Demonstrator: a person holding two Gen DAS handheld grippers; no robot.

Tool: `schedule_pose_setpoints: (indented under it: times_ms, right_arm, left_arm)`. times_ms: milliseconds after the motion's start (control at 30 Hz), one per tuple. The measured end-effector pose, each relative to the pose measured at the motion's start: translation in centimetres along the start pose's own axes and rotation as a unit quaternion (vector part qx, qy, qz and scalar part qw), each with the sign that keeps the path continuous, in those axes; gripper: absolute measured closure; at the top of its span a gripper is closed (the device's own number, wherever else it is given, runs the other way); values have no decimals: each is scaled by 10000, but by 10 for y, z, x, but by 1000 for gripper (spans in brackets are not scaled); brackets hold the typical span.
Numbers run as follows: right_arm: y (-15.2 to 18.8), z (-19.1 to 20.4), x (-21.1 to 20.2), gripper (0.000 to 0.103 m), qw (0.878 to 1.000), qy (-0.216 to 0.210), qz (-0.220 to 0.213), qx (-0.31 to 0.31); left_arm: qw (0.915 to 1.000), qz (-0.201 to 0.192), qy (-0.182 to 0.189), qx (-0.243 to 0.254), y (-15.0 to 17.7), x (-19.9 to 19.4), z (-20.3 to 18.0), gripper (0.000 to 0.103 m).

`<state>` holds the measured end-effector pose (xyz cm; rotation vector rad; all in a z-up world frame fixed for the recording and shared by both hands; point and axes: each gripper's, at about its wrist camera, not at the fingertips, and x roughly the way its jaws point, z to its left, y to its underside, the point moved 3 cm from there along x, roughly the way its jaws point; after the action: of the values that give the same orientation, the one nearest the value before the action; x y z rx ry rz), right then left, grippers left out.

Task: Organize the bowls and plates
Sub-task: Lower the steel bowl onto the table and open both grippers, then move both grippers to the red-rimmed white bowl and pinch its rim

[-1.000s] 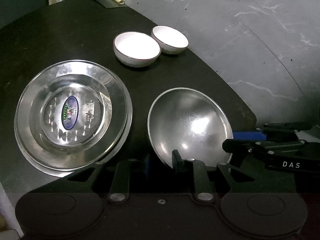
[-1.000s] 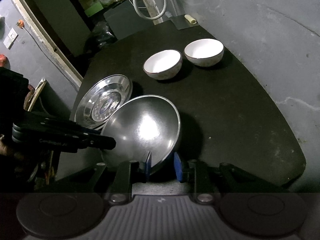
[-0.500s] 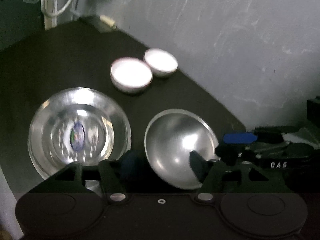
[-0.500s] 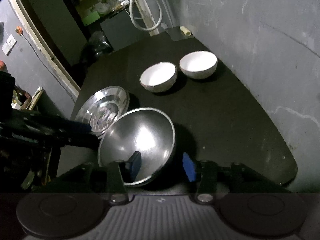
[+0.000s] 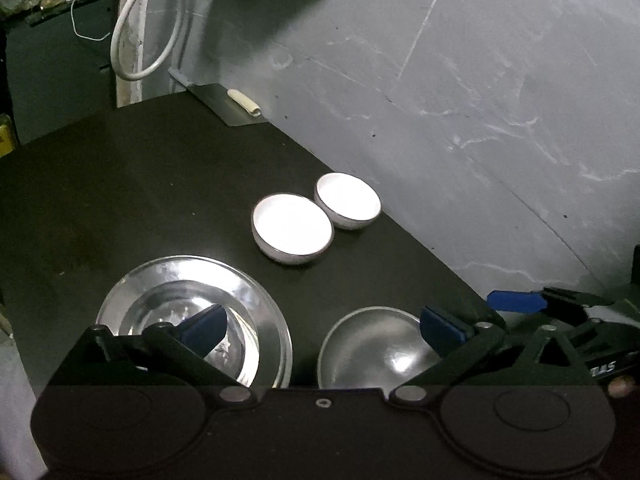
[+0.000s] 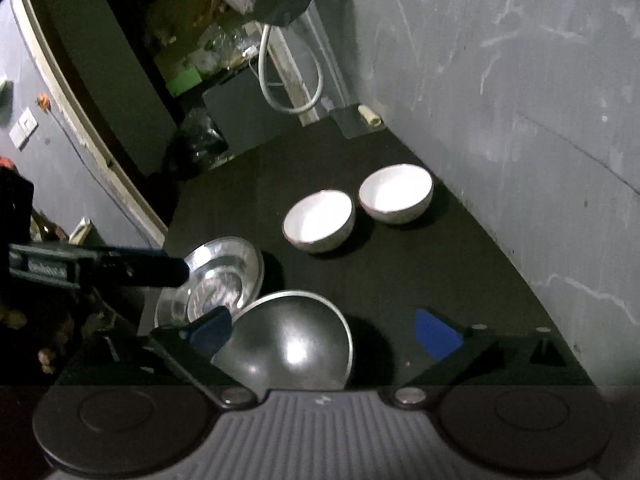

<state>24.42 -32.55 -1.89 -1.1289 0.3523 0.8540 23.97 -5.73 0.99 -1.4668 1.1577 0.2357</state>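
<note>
A steel bowl (image 5: 372, 354) (image 6: 296, 344) rests on the black table, near its front edge. A stack of steel plates (image 5: 240, 300) (image 6: 240, 268) lies to its left. Two white bowls stand behind, one nearer (image 5: 292, 226) (image 6: 320, 220) and one by the wall (image 5: 347, 199) (image 6: 396, 192). My left gripper (image 5: 320, 326) is open and empty, raised above the plates and the steel bowl. My right gripper (image 6: 326, 334) is open and empty above the steel bowl. It shows at the right of the left wrist view (image 5: 516, 302), and the left one at the left of the right wrist view (image 6: 176, 272).
A grey wall (image 5: 480, 120) runs along the table's right side. A small metal plate with a pale roll (image 5: 244, 104) lies at the far corner. A white hose (image 5: 140, 40) hangs behind. The table's left edge drops off beside the plates (image 6: 160, 240).
Both grippers opened, let go of the steel bowl and pulled up and back. The bowl, held tilted before, now rests on the table.
</note>
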Motion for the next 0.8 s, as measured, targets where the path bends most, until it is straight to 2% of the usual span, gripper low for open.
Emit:
schedule_pose_setpoints:
  times_ms: [200, 400, 600, 800]
  right_arm:
    - [-10, -5, 3, 0, 9992, 202, -181, 296]
    - [-14, -13, 10, 0, 9977, 531, -179, 369]
    - [-28, -17, 32, 0, 9953, 832, -107, 482]
    - [-49, -17, 56, 0, 9935, 1003, -89, 532]
  left_arm:
    - [9997, -145, -199, 83, -6, 4, 3, 1]
    - [9948, -16, -986, 237, -25, 16, 18, 1]
    - [9894, 316, -1414, 106, -50, 48, 38, 1]
    - [9887, 404, -1424, 253, -73, 79, 43, 1]
